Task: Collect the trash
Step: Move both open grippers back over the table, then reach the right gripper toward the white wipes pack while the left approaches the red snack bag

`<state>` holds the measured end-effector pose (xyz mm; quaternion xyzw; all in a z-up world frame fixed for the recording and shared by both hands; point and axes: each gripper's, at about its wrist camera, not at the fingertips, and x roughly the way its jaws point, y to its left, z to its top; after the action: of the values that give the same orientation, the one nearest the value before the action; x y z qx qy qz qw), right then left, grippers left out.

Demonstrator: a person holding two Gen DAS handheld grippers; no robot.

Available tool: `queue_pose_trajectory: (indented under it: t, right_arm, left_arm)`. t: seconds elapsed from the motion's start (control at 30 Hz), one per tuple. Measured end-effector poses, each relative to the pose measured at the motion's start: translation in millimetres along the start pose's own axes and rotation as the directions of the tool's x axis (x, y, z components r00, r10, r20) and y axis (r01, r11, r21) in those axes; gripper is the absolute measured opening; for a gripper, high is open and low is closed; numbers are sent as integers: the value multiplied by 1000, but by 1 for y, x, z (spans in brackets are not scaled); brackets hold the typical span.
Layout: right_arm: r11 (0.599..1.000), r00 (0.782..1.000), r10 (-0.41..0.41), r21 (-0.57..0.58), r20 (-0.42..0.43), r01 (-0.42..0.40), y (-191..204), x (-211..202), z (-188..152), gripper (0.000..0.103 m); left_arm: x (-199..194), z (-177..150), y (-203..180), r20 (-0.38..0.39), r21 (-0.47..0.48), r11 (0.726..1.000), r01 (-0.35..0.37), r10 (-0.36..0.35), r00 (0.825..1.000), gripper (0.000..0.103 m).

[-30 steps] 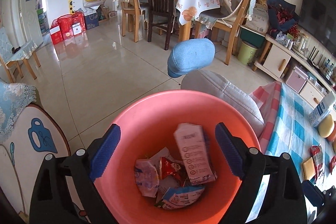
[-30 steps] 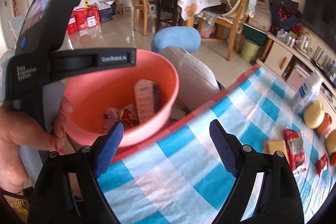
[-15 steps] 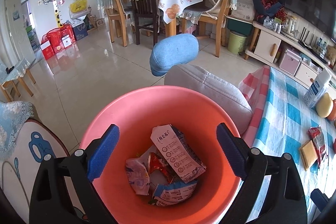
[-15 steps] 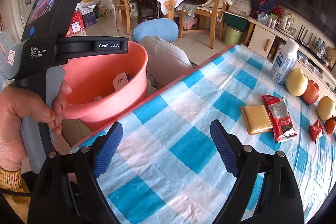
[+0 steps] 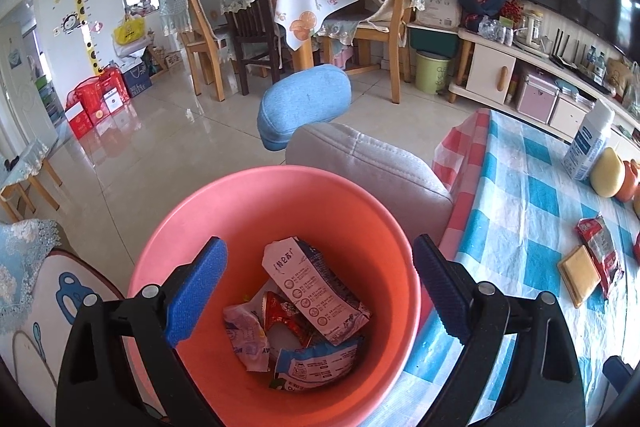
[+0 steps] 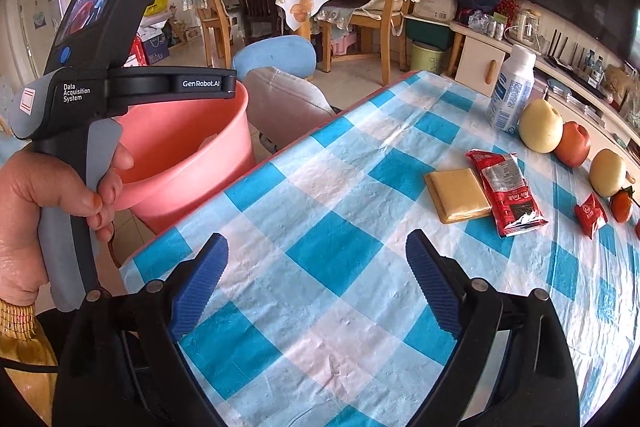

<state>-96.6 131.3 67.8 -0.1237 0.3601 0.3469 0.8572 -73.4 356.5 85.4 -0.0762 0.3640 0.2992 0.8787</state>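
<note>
A pink bucket (image 5: 240, 227) stands beside the checked table, and my left gripper (image 5: 318, 243) hovers open over its mouth. Inside lie a white and blue carton (image 5: 316, 291) and several crumpled wrappers. My right gripper (image 6: 316, 239) hangs over the blue checked tablecloth (image 6: 336, 251); its jaws are opening and nothing is between them. Ahead of it to the right lie a tan packet (image 6: 458, 195), a red wrapper (image 6: 506, 195) and a small red packet (image 6: 590, 215). In the right wrist view, a hand (image 6: 40, 195) holds the left tool over the bucket (image 6: 188, 147).
A white bottle (image 6: 510, 95), two pale fruits (image 6: 540, 127) and a red one (image 6: 572, 143) sit at the table's far right. A grey chair back (image 5: 368, 163) with a blue headrest (image 5: 304, 107) stands between bucket and table. Dining chairs stand farther back.
My left gripper has drifted right over the bucket, which now sits further left under it. My right gripper has moved right along the table, bringing the wrappers into fuller view.
</note>
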Motion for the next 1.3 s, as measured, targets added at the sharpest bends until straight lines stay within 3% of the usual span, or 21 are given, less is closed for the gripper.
queue_pose_trajectory:
  t: [0.67, 1.3]
  right_arm:
    - [998, 1000, -23, 56, 13, 22, -34, -23, -28, 93]
    - [990, 998, -30, 140, 52, 22, -76, -43, -50, 93]
  left_arm:
    - [-13, -8, -49, 22, 135, 991, 20, -23, 999, 93]
    - [-25, -21, -98, 62, 278, 960, 34, -53, 997, 93]
